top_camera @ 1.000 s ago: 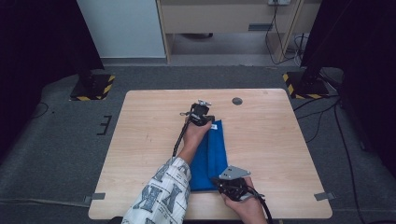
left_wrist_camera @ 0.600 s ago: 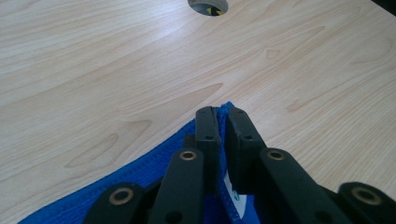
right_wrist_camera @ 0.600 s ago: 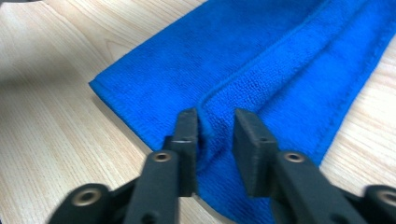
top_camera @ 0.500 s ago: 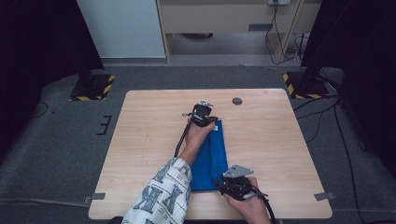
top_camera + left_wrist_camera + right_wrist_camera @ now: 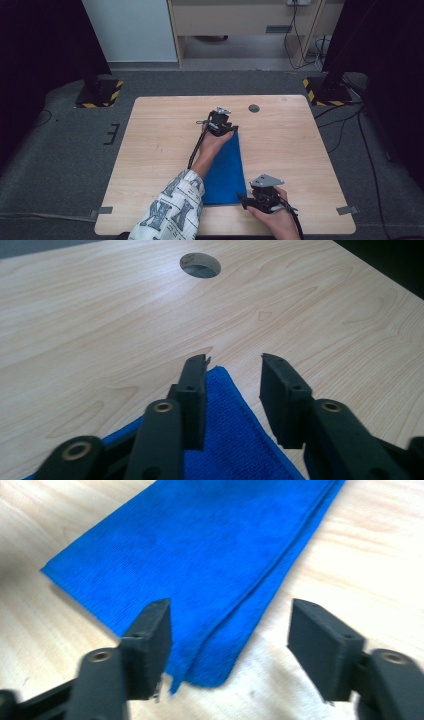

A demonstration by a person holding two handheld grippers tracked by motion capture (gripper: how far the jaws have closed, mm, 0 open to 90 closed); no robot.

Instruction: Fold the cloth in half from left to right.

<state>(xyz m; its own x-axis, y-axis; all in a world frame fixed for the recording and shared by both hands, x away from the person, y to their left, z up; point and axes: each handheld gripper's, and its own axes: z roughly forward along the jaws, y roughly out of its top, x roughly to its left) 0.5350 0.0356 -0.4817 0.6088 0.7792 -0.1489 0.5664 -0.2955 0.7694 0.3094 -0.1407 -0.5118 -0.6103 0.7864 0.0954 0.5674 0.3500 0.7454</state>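
Blue cloth (image 5: pixel 225 170) lies folded flat on the counter (image 5: pixel 155 150), stretched between the two tongs. Left tongs (image 5: pixel 234 365) at its far corner, jaws just been opening, now released, cloth corner under and between them, pads off it. Right tongs (image 5: pixel 230 625) at the near corner, jaws also just been opening, released, folded cloth edge just ahead between them. Round hole (image 5: pixel 200 264) beyond left tongs.
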